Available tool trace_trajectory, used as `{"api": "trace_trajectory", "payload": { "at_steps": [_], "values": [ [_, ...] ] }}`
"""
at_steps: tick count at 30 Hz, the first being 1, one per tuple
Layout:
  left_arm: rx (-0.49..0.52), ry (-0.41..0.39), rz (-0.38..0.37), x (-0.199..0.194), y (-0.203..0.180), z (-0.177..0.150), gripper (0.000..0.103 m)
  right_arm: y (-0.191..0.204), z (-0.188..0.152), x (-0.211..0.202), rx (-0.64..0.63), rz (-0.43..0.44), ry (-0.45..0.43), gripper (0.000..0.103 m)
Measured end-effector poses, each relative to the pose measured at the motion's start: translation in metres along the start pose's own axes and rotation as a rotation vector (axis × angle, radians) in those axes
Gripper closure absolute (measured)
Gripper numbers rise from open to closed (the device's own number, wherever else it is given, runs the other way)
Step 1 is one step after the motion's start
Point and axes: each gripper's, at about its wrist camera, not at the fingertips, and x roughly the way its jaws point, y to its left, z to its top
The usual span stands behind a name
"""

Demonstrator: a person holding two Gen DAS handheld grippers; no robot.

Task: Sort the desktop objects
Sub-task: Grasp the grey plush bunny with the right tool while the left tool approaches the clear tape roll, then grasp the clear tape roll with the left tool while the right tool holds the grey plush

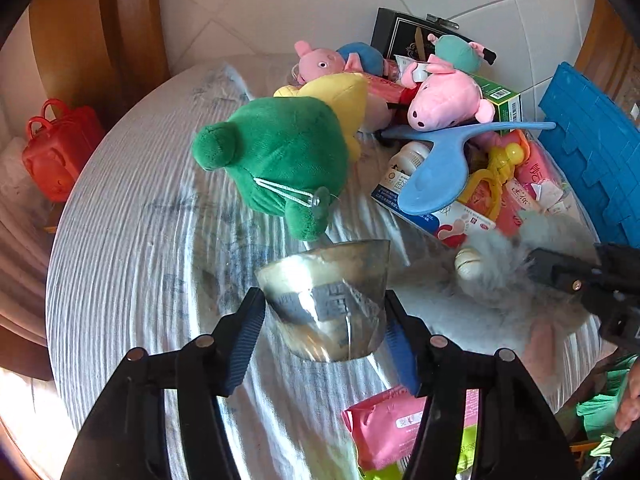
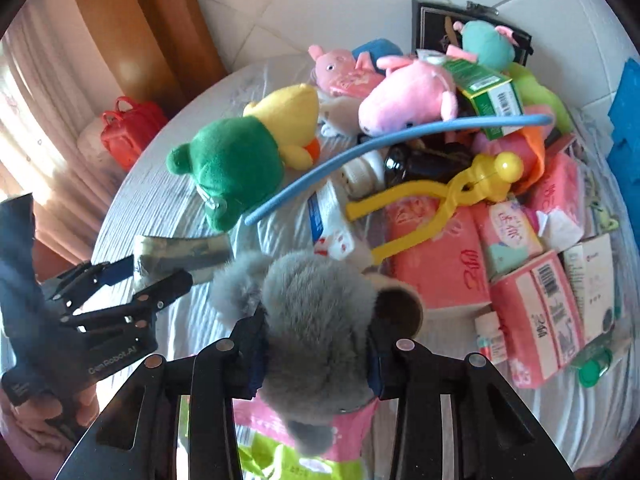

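White-covered round table [image 1: 120, 240] crowded with toys: left claw [image 1: 324, 312] grips the clear cup [image 1: 324, 296], right claw [image 2: 316, 336] squeezes the grey plush [image 2: 316, 312], so lift both clear of the heap before carrying.

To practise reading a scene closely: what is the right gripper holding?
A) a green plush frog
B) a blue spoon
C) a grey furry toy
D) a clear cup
C: the right gripper is closed on the grey furry toy.
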Motion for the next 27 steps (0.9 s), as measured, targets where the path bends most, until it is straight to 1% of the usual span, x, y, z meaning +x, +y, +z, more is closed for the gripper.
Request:
{"api": "trace_trajectory", "payload": {
  "at_steps": [2, 4, 5, 7, 8, 10, 11, 12, 14, 16, 18, 20, 24, 27],
  "values": [
    [-0.005, 0.056, 0.001, 0.012, 0.005, -0.004, 0.045, -0.004, -0.002, -0.003, -0.003, -0.027, 0.0, 0.065],
    [-0.001, 0.079, 0.046, 0.024, 0.001, -0.011, 0.045, -0.015, -0.015, 0.008, 0.016, -0.03, 0.039, 0.065],
    [0.003, 0.099, 0.063, 0.029, 0.002, -0.013, 0.045, -0.011, -0.017, 0.017, 0.026, -0.037, 0.071, 0.064],
    [0.004, 0.158, 0.055, 0.041, 0.004, -0.017, 0.045, -0.014, -0.031, 0.033, 0.055, -0.051, 0.126, 0.061],
    [0.006, 0.177, 0.044, 0.045, 0.004, -0.019, 0.045, -0.02, -0.038, 0.035, 0.066, -0.042, 0.145, 0.057],
    [0.012, 0.181, 0.042, 0.051, 0.003, -0.022, 0.045, -0.027, -0.048, 0.037, 0.089, -0.014, 0.165, 0.022],
    [0.007, 0.177, 0.043, 0.052, 0.005, -0.022, 0.045, -0.028, -0.052, 0.036, 0.092, -0.009, 0.166, 0.016],
    [-0.007, 0.168, 0.041, 0.051, 0.007, -0.022, 0.045, -0.028, -0.054, 0.034, 0.086, -0.01, 0.162, 0.012],
    [-0.024, 0.148, 0.015, 0.045, 0.012, -0.019, 0.045, -0.028, -0.055, 0.031, 0.075, -0.02, 0.155, 0.01],
    [-0.01, 0.133, 0.009, 0.038, 0.015, -0.017, 0.045, -0.029, -0.056, 0.029, 0.077, -0.023, 0.155, 0.004],
    [-0.004, 0.119, 0.008, 0.033, 0.015, -0.014, 0.044, -0.027, -0.057, 0.033, 0.076, -0.021, 0.16, 0.004],
    [-0.029, 0.1, -0.02, 0.033, 0.016, -0.01, 0.044, -0.027, -0.058, 0.038, 0.072, -0.026, 0.17, 0.004],
    [-0.09, 0.078, -0.11, 0.03, 0.012, -0.002, 0.044, -0.026, -0.062, 0.049, 0.085, -0.003, 0.186, 0.004],
    [-0.054, 0.056, -0.124, 0.024, 0.002, 0.003, 0.044, -0.026, -0.062, 0.047, 0.09, 0.003, 0.179, 0.004]
  ]
}}
